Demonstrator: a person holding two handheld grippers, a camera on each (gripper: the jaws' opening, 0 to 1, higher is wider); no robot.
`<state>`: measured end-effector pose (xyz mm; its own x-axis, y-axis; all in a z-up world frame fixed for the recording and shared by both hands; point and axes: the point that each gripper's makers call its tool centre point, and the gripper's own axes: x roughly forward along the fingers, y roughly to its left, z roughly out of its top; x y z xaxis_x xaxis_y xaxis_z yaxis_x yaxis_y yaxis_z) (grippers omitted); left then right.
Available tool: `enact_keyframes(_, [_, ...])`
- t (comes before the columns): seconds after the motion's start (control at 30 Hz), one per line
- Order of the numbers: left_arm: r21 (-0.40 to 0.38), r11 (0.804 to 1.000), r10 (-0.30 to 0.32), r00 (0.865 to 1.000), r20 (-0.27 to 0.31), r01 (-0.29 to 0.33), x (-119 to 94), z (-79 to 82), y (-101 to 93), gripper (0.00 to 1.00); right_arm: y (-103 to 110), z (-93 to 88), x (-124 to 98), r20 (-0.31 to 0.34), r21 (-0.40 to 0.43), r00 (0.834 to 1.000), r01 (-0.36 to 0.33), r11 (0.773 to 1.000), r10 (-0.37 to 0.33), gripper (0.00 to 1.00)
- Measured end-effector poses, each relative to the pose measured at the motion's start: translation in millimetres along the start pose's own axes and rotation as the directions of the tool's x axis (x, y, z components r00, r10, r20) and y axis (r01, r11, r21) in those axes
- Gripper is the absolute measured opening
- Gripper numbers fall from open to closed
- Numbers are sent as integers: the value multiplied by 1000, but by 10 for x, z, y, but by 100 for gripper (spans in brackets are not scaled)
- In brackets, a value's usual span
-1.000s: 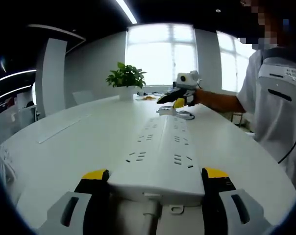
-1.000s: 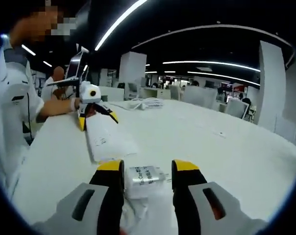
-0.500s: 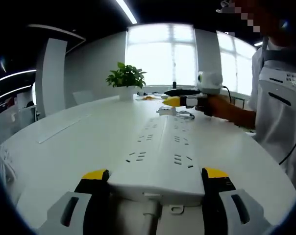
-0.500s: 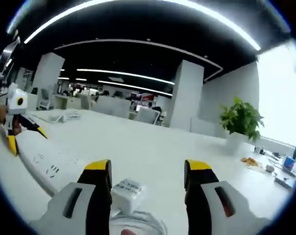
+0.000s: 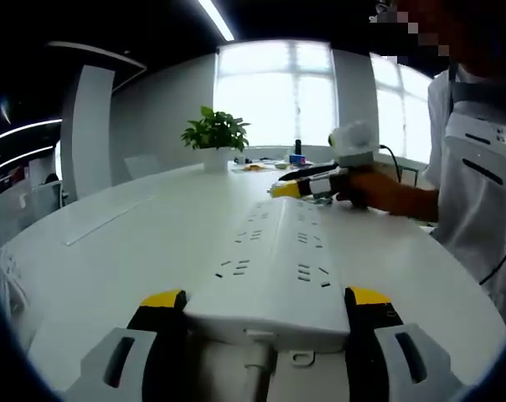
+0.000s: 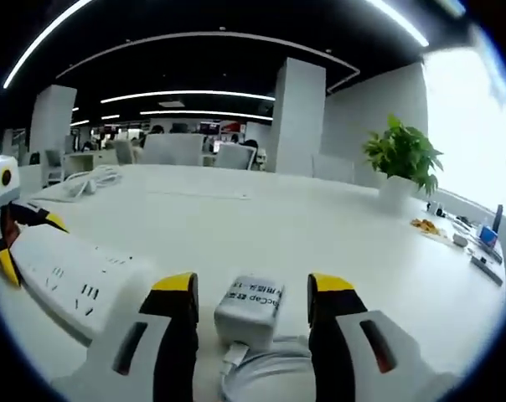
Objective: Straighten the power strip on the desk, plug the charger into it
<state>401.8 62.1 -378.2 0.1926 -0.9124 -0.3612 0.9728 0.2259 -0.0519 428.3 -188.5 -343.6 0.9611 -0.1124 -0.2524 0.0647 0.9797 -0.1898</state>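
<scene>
Straddling the near end of the long white plastic power strip [image 5: 274, 251], the left gripper [image 5: 265, 303] has its yellow-tipped fingers [image 5: 157, 303] set wide, one at each side of the strip's end; whether they press on it I cannot tell. The strip lies flat on the white worktop [image 5: 136, 243] and runs away from that gripper toward the far edge, its rows of sockets facing up, a white cord leaving its near end between the fingers.

At the strip's far end, in the left gripper view, the right gripper [image 5: 307, 188] is held low over the worktop by a person's hand [image 5: 379, 188]. In the right gripper view its fingers [image 6: 176, 289] stand apart on either side of the small white boxy charger [image 6: 251, 306], with gaps showing on both sides. The charger sits on the worktop, its coiled white cable [image 6: 265, 364] just beside it. A green potted plant [image 5: 215, 138] stands near the worktop's far edge.
</scene>
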Motion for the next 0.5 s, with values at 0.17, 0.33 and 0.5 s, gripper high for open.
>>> enact_keyframes(0.17, [0, 1000, 0, 1000, 0, 0, -7, -5, 6, 77, -23, -34, 19, -16, 15, 1000, 13, 1000, -13, 49])
enact_keyframes(0.33, [0, 1000, 0, 1000, 1, 0, -14, -8, 12, 77, -41, -51, 8, -22, -55, 999, 32, 998, -34, 48])
enact_keyframes(0.5, [0, 1000, 1, 1000, 1, -1, -21, -11, 17, 77, -46, -65, 13, -27, -18, 999, 19, 1000, -20, 42])
